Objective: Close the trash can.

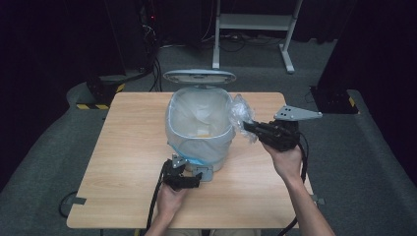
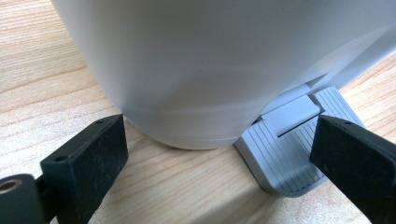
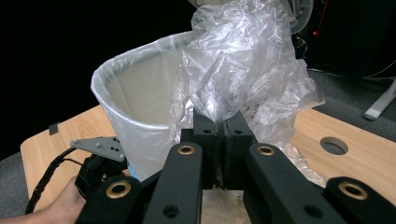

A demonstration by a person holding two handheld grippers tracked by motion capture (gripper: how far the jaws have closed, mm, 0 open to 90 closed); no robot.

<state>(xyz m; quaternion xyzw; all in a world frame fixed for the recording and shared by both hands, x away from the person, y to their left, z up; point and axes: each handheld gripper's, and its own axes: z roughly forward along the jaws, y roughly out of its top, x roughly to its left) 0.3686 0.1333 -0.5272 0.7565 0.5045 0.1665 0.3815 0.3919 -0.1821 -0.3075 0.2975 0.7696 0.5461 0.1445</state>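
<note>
We hold the right gripper [image 1: 252, 129] clamped on a crumpled fold of the plastic bag [image 3: 243, 70] lining the white bin [image 1: 199, 129] mid-table. Our left gripper [image 1: 189, 173] rests at the bin's base, jaws wide, one over the grey pedal [image 2: 285, 154].

high view looks down from above; both tongs views sit close (sharing the bin [image 1: 199, 128]).

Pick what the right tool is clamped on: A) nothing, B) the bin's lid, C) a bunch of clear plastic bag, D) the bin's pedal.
C: the right tool has its jaws shut on the bunched clear plastic bag beside the bin.
</note>
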